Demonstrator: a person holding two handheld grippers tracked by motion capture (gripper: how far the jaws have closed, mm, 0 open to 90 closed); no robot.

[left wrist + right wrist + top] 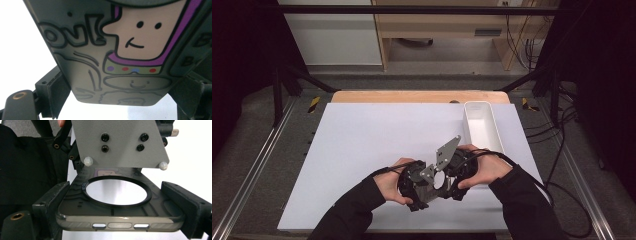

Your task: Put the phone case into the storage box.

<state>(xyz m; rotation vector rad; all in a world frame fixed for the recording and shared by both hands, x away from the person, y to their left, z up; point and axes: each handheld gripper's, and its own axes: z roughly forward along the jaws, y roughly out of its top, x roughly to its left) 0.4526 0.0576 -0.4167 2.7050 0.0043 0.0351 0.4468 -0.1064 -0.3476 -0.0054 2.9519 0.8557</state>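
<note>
A translucent grey phone case [117, 220] sat clamped between the right gripper's [120, 205] jaws; its printed far end [117, 62] lay between the left gripper's [120, 100] jaws, which stood apart from it. A white tray [482, 125] stood beyond.

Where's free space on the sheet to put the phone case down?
The white sheet is bare across its left half and far middle, up to the white tray on the right. The near middle is crowded: both hands hold the phone case there.
</note>
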